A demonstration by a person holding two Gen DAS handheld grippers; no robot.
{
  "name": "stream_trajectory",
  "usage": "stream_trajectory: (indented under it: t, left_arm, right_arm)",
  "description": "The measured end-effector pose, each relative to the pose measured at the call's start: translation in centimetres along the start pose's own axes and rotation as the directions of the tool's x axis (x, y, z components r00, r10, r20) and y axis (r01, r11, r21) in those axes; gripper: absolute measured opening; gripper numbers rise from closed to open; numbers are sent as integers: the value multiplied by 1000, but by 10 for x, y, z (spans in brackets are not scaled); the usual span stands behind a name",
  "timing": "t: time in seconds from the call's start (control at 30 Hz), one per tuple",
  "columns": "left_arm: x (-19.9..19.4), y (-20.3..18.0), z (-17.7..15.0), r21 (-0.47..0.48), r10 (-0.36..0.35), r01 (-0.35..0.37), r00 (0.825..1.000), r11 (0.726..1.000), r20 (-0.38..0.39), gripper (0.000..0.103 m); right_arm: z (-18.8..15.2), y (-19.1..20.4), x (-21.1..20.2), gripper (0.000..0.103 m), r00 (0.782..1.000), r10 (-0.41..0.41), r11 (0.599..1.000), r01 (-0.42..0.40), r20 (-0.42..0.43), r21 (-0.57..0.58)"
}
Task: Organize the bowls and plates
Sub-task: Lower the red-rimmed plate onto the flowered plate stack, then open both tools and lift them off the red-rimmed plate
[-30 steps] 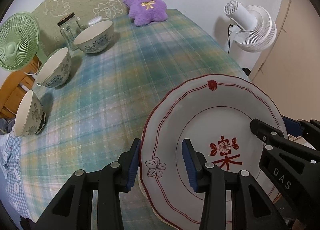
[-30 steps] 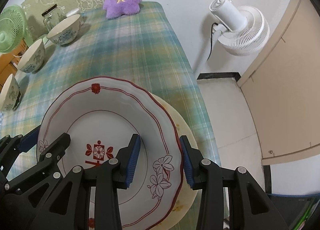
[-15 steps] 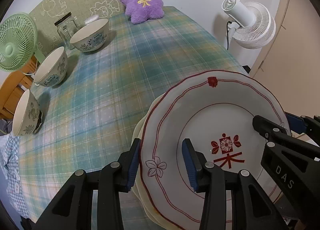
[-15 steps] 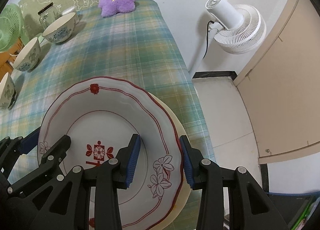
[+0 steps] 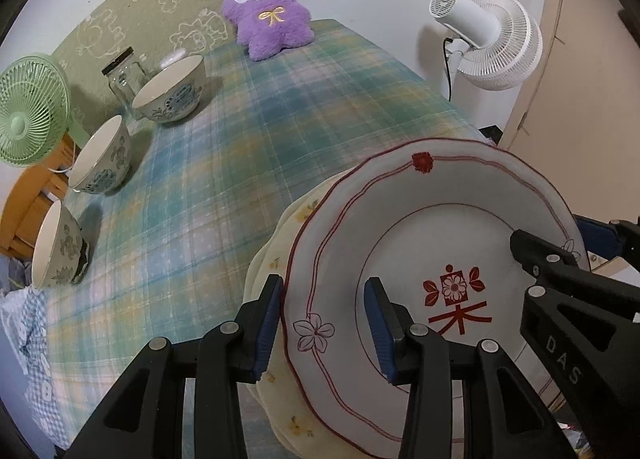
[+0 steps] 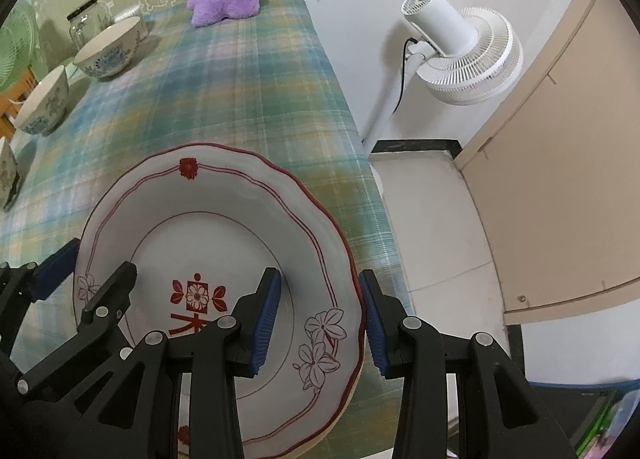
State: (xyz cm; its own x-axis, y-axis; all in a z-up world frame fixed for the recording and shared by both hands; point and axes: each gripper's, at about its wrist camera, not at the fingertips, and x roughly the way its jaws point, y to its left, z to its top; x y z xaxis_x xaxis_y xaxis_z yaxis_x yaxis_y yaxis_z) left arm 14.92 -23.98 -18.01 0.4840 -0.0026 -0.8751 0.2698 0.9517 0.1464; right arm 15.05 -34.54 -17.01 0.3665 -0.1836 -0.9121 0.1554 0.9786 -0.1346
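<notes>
Both grippers, left gripper (image 5: 322, 321) and right gripper (image 6: 320, 319), pinch the plate (image 5: 420, 243) rim; beyond lies bare tablecloth (image 5: 224, 187); only the left view shows a yellow plate (image 5: 276, 259) underneath.

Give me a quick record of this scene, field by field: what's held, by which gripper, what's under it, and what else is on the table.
held: red-trimmed plate
left gripper: shut on plate's left rim
right gripper: shut on plate's right rim
beneath: cream plate, yellow flowers
bowls: three, table's left side
table: plaid cloth
far end: purple plush, glass jar
</notes>
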Motion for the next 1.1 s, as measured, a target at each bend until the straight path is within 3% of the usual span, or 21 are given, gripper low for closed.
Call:
stream_trajectory:
  t: [0.4,0.6,0.9,1.1]
  left_arm:
    - [1,-1,1,-2,3,-3,1000,1000,2,42]
    - [-1,7,-2,-23,-3,3,1000,1000,-12,51]
    - [-11,29,-8,-65,-35,34,999,997,-14,67]
    - [-21,42,-14,-80,-43,42,999,996,-8,68]
  right_arm:
    - [1,3,3,47,1000,-12,1000,12,-12,-20]
    - [1,5,4,60,1000,17,1000,-17,-9,-19]
    - [3,10,-4,67,999,30,1000,-31,-12,-7]
    - [2,21,-7,74,1000,5,1000,-5,-15,-19]
